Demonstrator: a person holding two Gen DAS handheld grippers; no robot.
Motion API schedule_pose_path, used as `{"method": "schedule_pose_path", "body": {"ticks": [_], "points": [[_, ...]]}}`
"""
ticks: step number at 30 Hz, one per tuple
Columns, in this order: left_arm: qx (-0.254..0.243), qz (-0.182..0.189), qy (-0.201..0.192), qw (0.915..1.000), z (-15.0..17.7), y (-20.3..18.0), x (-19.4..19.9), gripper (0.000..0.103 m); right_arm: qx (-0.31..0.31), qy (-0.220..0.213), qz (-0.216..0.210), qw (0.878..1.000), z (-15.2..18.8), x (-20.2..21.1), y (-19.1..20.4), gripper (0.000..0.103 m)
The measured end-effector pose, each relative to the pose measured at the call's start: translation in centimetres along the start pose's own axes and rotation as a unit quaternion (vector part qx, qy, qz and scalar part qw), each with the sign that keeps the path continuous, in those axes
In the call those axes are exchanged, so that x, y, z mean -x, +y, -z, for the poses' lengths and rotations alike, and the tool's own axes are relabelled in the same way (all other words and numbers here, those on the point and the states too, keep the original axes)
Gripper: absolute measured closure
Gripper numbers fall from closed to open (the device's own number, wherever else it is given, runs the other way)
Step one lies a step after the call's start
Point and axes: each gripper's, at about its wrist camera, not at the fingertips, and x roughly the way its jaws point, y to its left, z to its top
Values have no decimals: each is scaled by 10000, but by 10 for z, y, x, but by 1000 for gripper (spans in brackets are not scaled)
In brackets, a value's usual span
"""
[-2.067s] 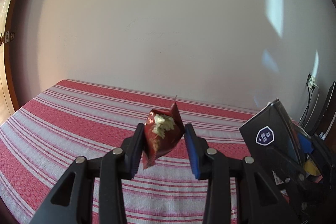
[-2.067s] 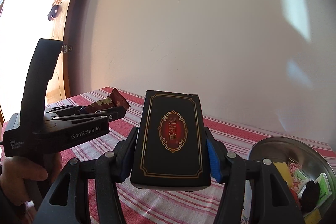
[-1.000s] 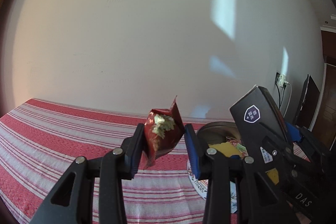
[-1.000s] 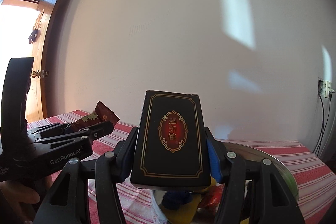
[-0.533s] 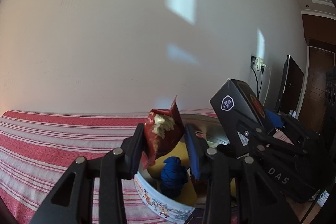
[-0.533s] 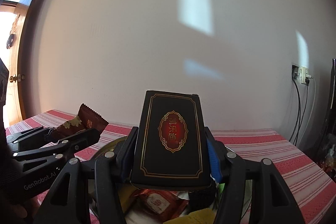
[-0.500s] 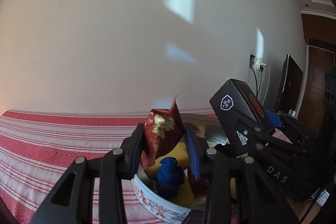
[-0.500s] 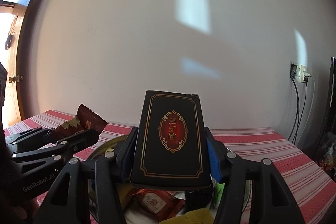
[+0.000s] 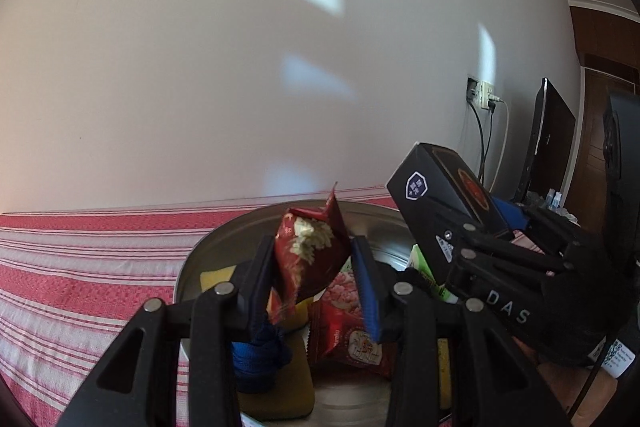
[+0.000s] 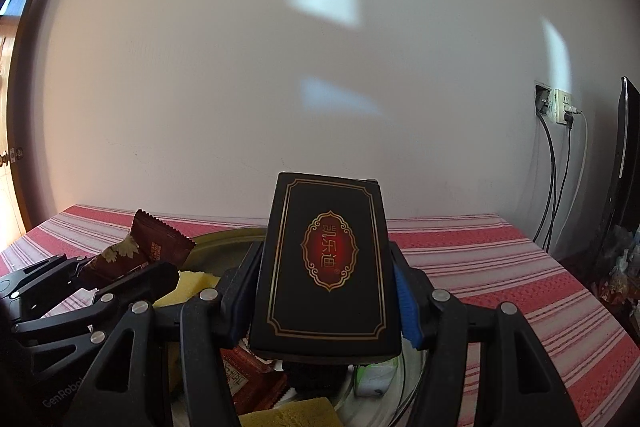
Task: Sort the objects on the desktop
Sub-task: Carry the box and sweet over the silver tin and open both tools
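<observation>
While both grippers hang over the bowl, the entries read:

Bowl (image 9: 224,231): 1 metal basin on the striped cloth (image 9: 80,267), directly under both grippers.
Bowl contents: yellow sponge (image 9: 276,395), blue cord bundle (image 9: 256,359), red packet (image 9: 348,331), green-white item (image 9: 424,267); all partly hidden by gripper arms.
Left gripper (image 9: 316,275): clamped on a red snack (image 9: 308,255), which stands tilted between the pads above the bowl contents.
Right gripper (image 10: 326,303): closed on a black box (image 10: 326,259), held at its 2 long sides, gold-framed face up and leaning toward the wall.
In the way: the box blocks most of the bowl centre in the right view; the snack and fingers cover the bowl middle in the left view.
Left view only: box end with a white shield mark, the cord bundle, the right gripper's body just beside the left one.
Right view only: box front with red medallion, door frame (image 10: 8,147) at far left, snack's serrated end.
Both views: wall socket (image 10: 556,105) with cables, dark screen edge (image 10: 626,147) at right.
Pose: both grippers point slightly downward, side by side, close but not touching.
</observation>
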Motion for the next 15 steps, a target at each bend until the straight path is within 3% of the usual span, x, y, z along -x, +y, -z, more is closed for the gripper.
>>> {"method": "schedule_pose_path", "body": {"ticks": [15], "points": [[53,-228,214,9995,7,3,-12,65,-143,182,-112,9997,2,-20,-7,41]]}}
